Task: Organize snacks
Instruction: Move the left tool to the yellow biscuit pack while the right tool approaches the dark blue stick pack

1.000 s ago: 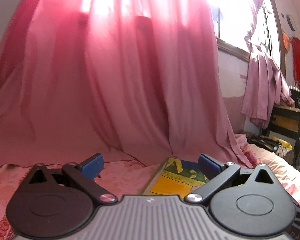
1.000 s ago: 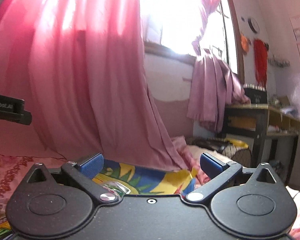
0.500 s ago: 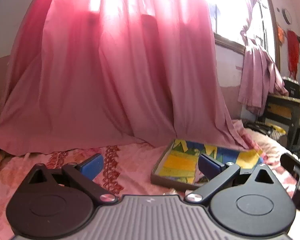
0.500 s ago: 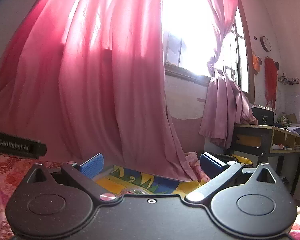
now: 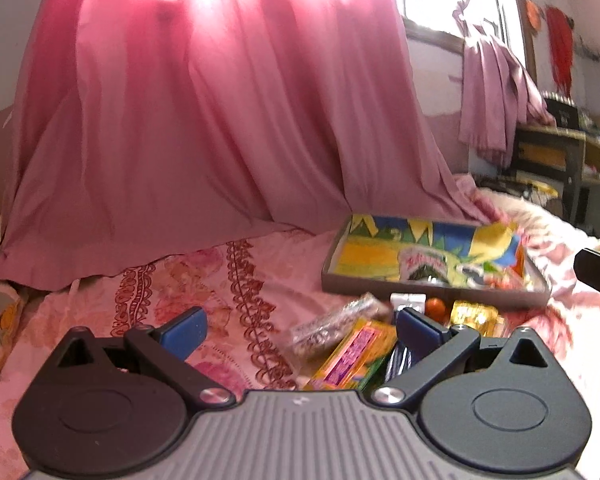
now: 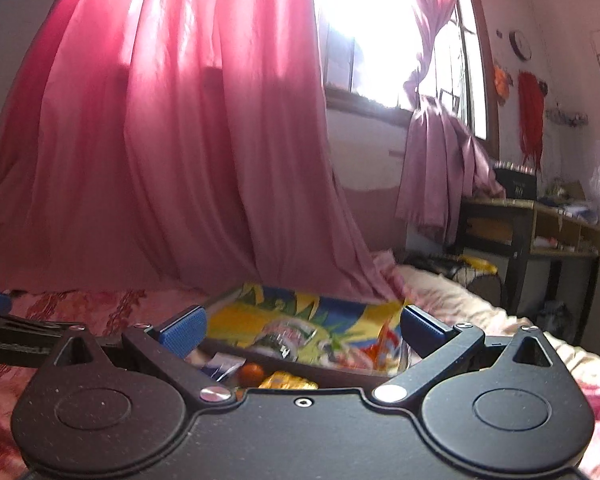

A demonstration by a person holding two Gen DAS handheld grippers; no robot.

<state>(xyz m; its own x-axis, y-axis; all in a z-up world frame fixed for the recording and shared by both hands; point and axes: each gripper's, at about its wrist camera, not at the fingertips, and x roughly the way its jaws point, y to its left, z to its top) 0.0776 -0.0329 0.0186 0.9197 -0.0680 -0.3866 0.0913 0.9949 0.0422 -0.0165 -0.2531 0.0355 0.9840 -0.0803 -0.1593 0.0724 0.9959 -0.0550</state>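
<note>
A grey-rimmed tray point(image 5: 428, 288) with a colourful lining lies on the pink bedspread and holds several snack packets point(image 5: 424, 266). Loose snacks lie in front of it: a yellow-pink pack point(image 5: 352, 356), a clear packet point(image 5: 332, 324), an orange ball point(image 5: 436, 307) and a gold wrapper point(image 5: 474, 316). My left gripper point(image 5: 300, 330) is open and empty above these loose snacks. My right gripper point(image 6: 302, 326) is open and empty, low before the tray point(image 6: 300, 372); the orange ball point(image 6: 251, 374) and gold wrapper point(image 6: 288, 381) show under it.
A large pink curtain point(image 5: 204, 120) hangs down onto the bed behind the tray. A dark desk point(image 6: 532, 236) with clutter stands at the right by the window. The patterned bedspread point(image 5: 204, 280) spreads to the left.
Both grippers have tilted downward. The tray and the loose snacks in front of it have come into view. Both stay open.
</note>
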